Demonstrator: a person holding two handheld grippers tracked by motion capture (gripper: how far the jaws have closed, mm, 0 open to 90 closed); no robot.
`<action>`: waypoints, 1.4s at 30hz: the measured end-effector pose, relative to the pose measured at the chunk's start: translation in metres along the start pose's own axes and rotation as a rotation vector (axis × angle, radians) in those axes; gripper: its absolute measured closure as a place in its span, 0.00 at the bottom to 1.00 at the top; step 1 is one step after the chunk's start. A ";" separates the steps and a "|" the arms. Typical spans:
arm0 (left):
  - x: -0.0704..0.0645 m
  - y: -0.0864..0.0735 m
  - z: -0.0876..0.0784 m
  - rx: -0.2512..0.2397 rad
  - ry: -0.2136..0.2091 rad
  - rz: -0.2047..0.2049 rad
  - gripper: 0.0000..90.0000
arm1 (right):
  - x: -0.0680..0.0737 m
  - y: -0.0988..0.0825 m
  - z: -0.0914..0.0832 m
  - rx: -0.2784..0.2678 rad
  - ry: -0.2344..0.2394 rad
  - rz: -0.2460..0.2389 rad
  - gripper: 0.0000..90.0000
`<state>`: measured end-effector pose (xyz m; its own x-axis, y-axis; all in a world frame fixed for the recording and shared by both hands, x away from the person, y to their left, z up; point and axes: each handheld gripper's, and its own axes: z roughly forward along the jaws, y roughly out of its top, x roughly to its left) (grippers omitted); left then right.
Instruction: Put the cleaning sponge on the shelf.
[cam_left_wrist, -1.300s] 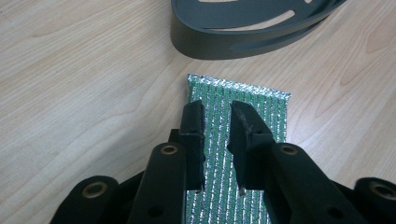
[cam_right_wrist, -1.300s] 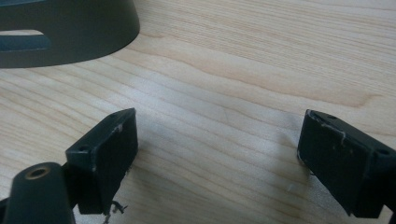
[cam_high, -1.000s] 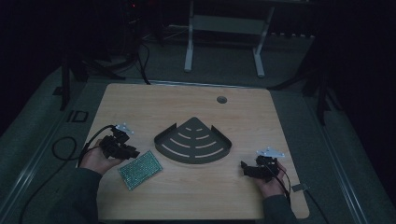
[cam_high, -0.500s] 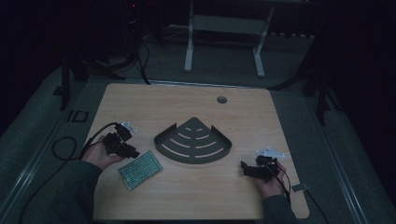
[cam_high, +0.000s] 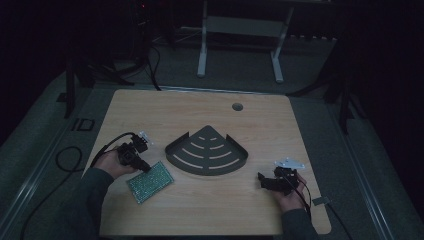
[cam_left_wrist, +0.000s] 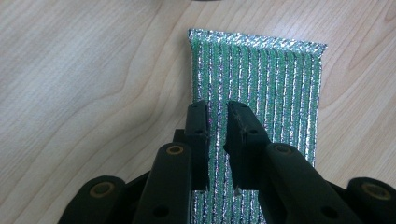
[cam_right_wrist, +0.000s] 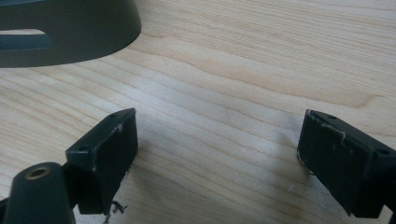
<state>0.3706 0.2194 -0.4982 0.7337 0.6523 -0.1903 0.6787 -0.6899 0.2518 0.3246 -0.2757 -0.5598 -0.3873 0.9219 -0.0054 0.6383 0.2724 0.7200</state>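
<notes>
- Green scouring pad (cam_high: 149, 181): flat rectangular piece, green ground with glittering silver threads in lengthwise stripes; far short edge slightly curled and frayed in the left gripper view (cam_left_wrist: 254, 88).
- Location: lies on the bench (cam_high: 210, 115) at its near left, just left of the dark fan-shaped rack (cam_high: 207, 157) and apart from it, set at a slant to the bench edge.
- Left gripper (cam_high: 145, 169): tips down on the pad's left end; its fingers (cam_left_wrist: 198, 126) have just been closing and now stand narrowly apart, with a strip of the pad showing in the gap between them. Whether the pads already pinch the fabric I cannot tell; it looks like the start of a pinch-and-lift.
- Right gripper (cam_high: 260, 180): at the near right of the bench, released, its fingers (cam_right_wrist: 109, 149) spread wide over bare wood with nothing between them; the rack's rim (cam_right_wrist: 93, 32) lies beyond, to the far left in that view.
- Risk, thin stock: the pad lies flush on the wood, so the fingers may close above it and catch only loose threads, or nothing.
- Risk, slip: the metallic weave looks slick; a shallow bite could let it slide out on lifting.
- Risk, drag: pressing down while closing could push the pad along the bench or bunch it.
- Risk, snag: frayed threads may catch on the finger edges at release.
</notes>
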 end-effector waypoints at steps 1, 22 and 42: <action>0.000 0.000 0.001 0.001 -0.001 -0.003 0.88 | 0.000 0.000 0.000 0.000 0.000 0.000 0.13; 0.013 0.002 0.010 0.044 -0.046 -0.025 0.90 | 0.000 0.000 0.000 0.000 0.000 0.000 0.13; 0.030 0.007 0.017 0.119 -0.157 -0.123 0.91 | 0.000 0.000 0.000 0.000 0.002 -0.001 0.13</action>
<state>0.3977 0.2289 -0.5178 0.6348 0.6837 -0.3600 0.7559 -0.6462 0.1056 0.3247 -0.2758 -0.5598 -0.3894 0.9211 -0.0050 0.6381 0.2737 0.7197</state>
